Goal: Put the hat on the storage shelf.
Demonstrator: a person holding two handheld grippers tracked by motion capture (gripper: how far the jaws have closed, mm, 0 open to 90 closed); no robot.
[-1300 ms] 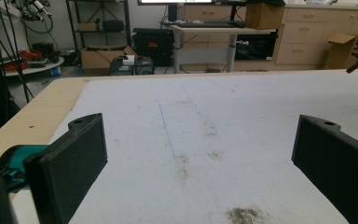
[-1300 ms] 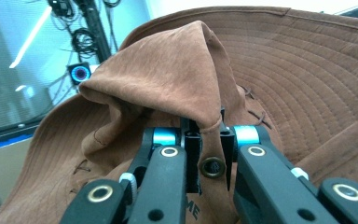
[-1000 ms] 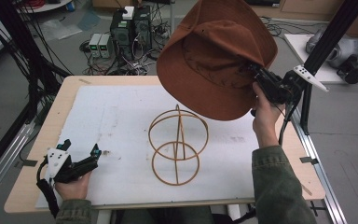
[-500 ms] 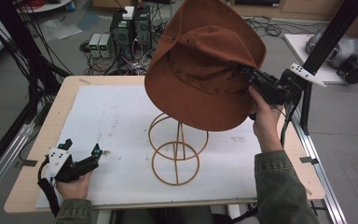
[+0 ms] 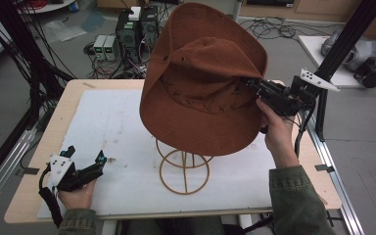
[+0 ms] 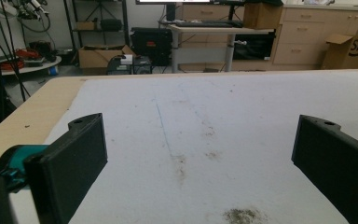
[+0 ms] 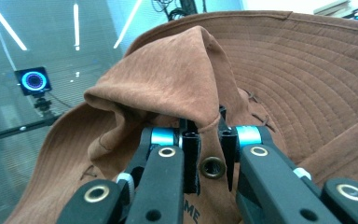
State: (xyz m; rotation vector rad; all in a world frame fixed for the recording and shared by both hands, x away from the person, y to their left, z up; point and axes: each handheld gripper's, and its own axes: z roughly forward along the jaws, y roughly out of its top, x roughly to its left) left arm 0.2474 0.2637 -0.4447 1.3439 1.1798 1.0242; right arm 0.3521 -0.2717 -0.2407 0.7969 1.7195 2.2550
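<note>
Right gripper (image 5: 254, 85): clenched on a fold of the brown hat (image 5: 203, 78) — held above the wire stand (image 5: 183, 164).
Left gripper (image 5: 85, 157): released, jaws wide — resting on the white mat (image 5: 112, 127).

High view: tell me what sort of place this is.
Probably a lab or workshop set up for recording: a work table in a black frame, electronics boxes and loose cables on the floor, cabinets behind.

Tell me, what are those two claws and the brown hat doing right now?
Right gripper shut on brown hat, held above wire hat stand, not seated. Left gripper open, resting on white mat. Nothing between hat and stand.
</note>
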